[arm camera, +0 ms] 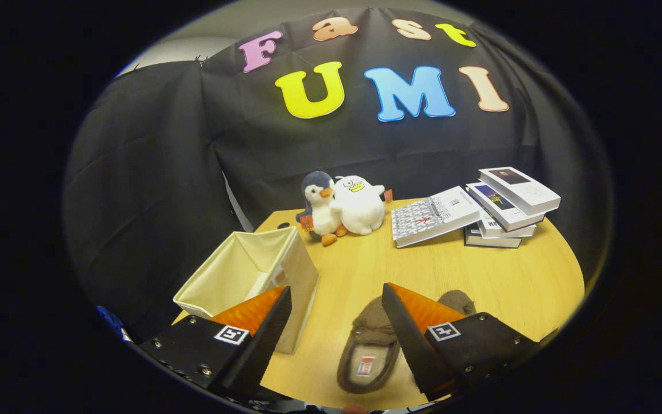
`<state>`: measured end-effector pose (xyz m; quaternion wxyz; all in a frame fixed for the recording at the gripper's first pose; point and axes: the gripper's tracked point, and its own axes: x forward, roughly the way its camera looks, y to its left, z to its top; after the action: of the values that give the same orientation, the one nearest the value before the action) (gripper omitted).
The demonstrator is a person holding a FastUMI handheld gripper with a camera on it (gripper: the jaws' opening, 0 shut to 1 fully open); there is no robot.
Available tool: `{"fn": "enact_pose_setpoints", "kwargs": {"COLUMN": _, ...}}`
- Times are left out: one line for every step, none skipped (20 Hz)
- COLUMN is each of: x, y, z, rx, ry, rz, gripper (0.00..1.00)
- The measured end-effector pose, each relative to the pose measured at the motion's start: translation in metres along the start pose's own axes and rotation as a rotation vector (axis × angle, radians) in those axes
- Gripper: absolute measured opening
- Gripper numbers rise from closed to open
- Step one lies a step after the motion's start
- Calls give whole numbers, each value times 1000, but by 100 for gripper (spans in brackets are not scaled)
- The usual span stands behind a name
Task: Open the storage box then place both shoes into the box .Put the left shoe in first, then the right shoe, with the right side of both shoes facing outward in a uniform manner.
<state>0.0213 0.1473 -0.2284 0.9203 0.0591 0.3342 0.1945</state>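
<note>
A cream fabric storage box [250,270] stands open on the wooden table [509,287], just ahead of my left finger, which overlaps its near corner. A brown slipper [368,345] lies on the table between my fingers, toe pointing away, its lining and a small label showing. The toe of a second brown slipper [458,300] peeks out behind my right finger, most of it hidden. My gripper [337,296] hangs above the table, open wide, with nothing held between the fingers.
Two plush toys, a penguin [320,208] and a white duck [358,204], sit at the table's far edge. To their right lies a stack of books [503,210] with one book [433,215] leaning on it. Black cloth walls the booth.
</note>
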Motion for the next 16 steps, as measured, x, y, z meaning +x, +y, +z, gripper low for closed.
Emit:
{"fn": "enact_pose_setpoints", "kwargs": {"x": 2, "y": -7, "z": -7, "rx": -4, "ry": 16, "rz": -6, "gripper": 97}}
{"fn": "enact_pose_setpoints", "kwargs": {"x": 4, "y": -13, "z": -15, "rx": -10, "ry": 33, "rz": -14, "gripper": 97}}
{"fn": "enact_pose_setpoints", "kwargs": {"x": 7, "y": -19, "z": -22, "rx": -18, "ry": 50, "rz": -17, "gripper": 97}}
{"fn": "enact_pose_setpoints", "kwargs": {"x": 9, "y": -23, "z": -30, "rx": -26, "ry": 68, "rz": -21, "gripper": 98}}
{"fn": "enact_pose_setpoints", "kwargs": {"x": 11, "y": -29, "z": -39, "rx": -37, "ry": 88, "rz": -28, "gripper": 98}}
{"fn": "enact_pose_setpoints", "kwargs": {"x": 11, "y": -35, "z": -48, "rx": -48, "ry": 109, "rz": -34, "gripper": 98}}
{"fn": "enact_pose_setpoints", "kwargs": {"x": 13, "y": -40, "z": -57, "rx": -57, "ry": 132, "rz": -40, "gripper": 98}}
{"fn": "enact_pose_setpoints", "kwargs": {"x": 15, "y": -45, "z": -66, "rx": -66, "ry": 157, "rz": -44, "gripper": 98}}
{"fn": "enact_pose_setpoints", "kwargs": {"x": 18, "y": -49, "z": -75, "rx": -70, "ry": 179, "rz": -47, "gripper": 98}}
{"fn": "enact_pose_setpoints", "kwargs": {"x": 20, "y": -52, "z": -84, "rx": -72, "ry": 202, "rz": -49, "gripper": 98}}
{"fn": "enact_pose_setpoints", "kwargs": {"x": 21, "y": -56, "z": -92, "rx": -74, "ry": 225, "rz": -50, "gripper": 98}}
{"fn": "enact_pose_setpoints", "kwargs": {"x": 14, "y": -61, "z": -100, "rx": -77, "ry": 248, "rz": -56, "gripper": 98}}
{"fn": "enact_pose_setpoints", "kwargs": {"x": 15, "y": -65, "z": -105, "rx": -79, "ry": 269, "rz": -60, "gripper": 98}}
{"fn": "enact_pose_setpoints", "kwargs": {"x": 18, "y": -66, "z": -111, "rx": -80, "ry": 286, "rz": -62, "gripper": 98}}
{"fn": "enact_pose_setpoints", "kwargs": {"x": 20, "y": -69, "z": -116, "rx": -83, "ry": 302, "rz": -64, "gripper": 98}}
{"fn": "enact_pose_setpoints", "kwargs": {"x": 23, "y": -70, "z": -119, "rx": -87, "ry": 315, "rz": -65, "gripper": 98}}
